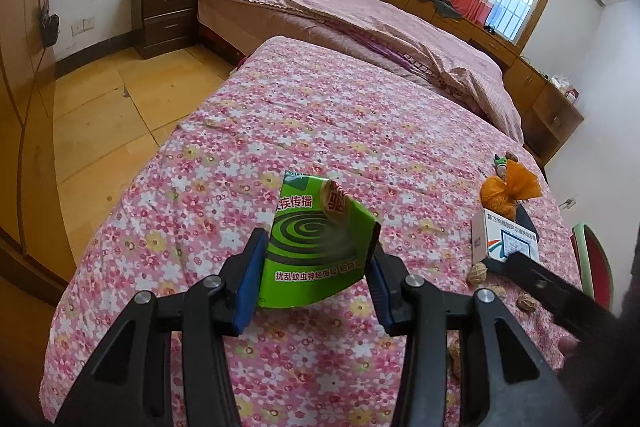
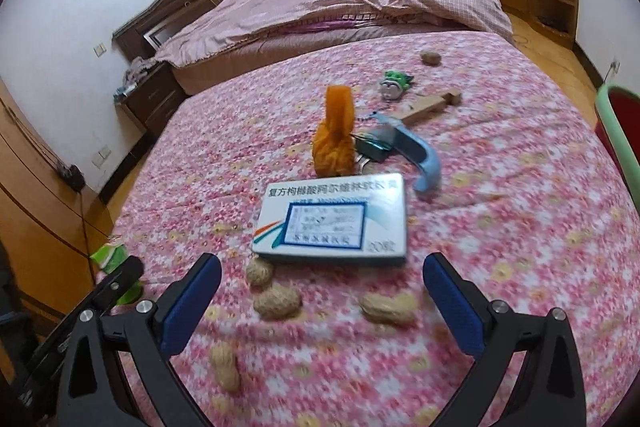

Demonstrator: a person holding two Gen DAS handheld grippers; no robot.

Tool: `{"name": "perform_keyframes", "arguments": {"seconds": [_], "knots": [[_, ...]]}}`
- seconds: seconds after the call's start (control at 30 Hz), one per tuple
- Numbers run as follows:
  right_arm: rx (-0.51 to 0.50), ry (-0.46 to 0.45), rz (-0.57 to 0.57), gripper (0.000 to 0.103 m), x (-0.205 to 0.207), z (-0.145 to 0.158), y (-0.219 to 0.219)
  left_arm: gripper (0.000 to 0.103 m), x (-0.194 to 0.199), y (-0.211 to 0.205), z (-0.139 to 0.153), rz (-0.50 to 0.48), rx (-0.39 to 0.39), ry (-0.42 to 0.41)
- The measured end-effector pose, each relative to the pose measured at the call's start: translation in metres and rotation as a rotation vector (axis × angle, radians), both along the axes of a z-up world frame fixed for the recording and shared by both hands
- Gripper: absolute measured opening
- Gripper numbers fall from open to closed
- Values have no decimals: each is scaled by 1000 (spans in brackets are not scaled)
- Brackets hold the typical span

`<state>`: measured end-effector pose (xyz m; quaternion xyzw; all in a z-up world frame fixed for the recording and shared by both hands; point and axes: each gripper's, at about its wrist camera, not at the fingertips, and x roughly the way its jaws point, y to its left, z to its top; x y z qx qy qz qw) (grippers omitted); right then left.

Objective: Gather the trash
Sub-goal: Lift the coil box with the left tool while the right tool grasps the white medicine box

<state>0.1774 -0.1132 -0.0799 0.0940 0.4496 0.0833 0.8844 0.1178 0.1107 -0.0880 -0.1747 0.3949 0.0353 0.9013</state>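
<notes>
Clamping green carton (image 1: 316,243), left hand-held gripper (image 1: 318,263), right hand-held gripper (image 2: 322,303) spread, peanuts (image 2: 276,301) between.

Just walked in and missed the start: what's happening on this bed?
Someone with two handheld grippers is collecting trash from the pink floral bedspread. The left gripper is shut on a green mosquito-coil carton, held above the spread. The right gripper hangs open over the white medicine box and scattered peanut shells; an orange mesh bag stands behind.
</notes>
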Motion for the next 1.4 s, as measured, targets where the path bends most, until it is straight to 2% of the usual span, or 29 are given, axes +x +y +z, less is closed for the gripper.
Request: {"name": "perform_keyframes", "arguments": {"seconds": [0.23,0.4,0.53,0.73,0.93,1.17,1.4], "knots": [[-95,14,-3,103,14,-15,17,47,2,4,-3,-18,-39,-9],[-119,14,-11,102,17,-17,19,48,3,-1,-5,-40,-41,-13],[-159,-10,-21,93,18,-18,23,47,3,-4,-5,-45,-35,-9],[-123,-43,-18,92,6,-11,16,48,-2,-7,3,-46,-33,-18],[-62,-105,-19,92,-18,7,2,48,-8,-18,15,-76,-40,-36],[-4,-169,-27,92,-50,37,-25,48,-16,-42,32,-131,-35,-67],[37,-218,-86,93,-77,58,-67,47,-22,-71,50,-200,-33,-93]]}}
